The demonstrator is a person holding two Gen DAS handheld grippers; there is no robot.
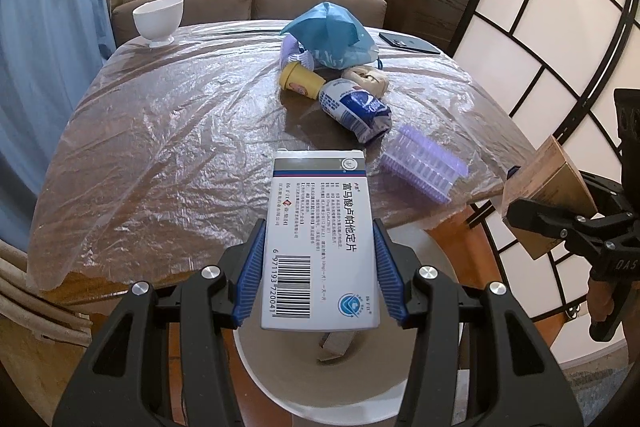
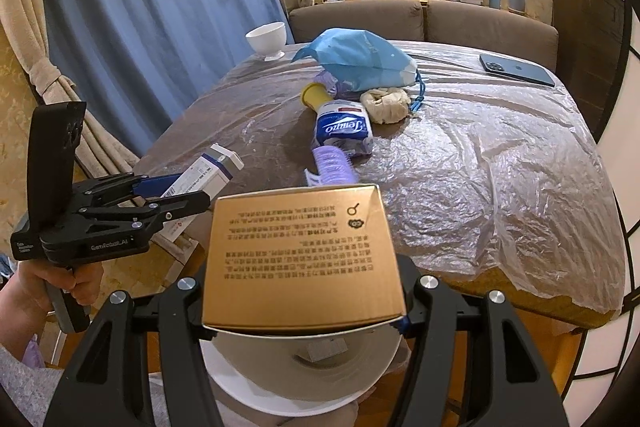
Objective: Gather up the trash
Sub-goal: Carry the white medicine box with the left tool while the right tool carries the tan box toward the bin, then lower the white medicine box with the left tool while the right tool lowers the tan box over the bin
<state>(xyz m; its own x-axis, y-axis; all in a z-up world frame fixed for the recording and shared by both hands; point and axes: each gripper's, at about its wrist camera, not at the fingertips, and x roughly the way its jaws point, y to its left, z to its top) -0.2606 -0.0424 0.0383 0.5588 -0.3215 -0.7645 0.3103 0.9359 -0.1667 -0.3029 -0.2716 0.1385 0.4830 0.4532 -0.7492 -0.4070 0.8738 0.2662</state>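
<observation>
My left gripper (image 1: 318,259) is shut on a white medicine box (image 1: 320,243) with a barcode, held over a round white bin (image 1: 340,379) beside the table. The same box (image 2: 204,175) and left gripper (image 2: 188,195) show at the left of the right wrist view. My right gripper (image 2: 304,311) is shut on a brown cardboard box (image 2: 300,259), also above the white bin (image 2: 304,367), where a small piece of trash lies. On the table lie a tissue pack (image 1: 356,107), a purple comb-like piece (image 1: 424,167), a yellow cup (image 1: 300,81), a crumpled wad (image 1: 370,77) and a blue bag (image 1: 330,35).
A crinkled plastic sheet covers the table (image 1: 160,147). A white bowl (image 1: 158,19) stands at the far left corner and a dark phone (image 1: 408,43) lies at the far right. A brown sofa (image 2: 480,23) is behind, blue curtains (image 2: 152,7) left, a panelled screen (image 1: 540,27) right.
</observation>
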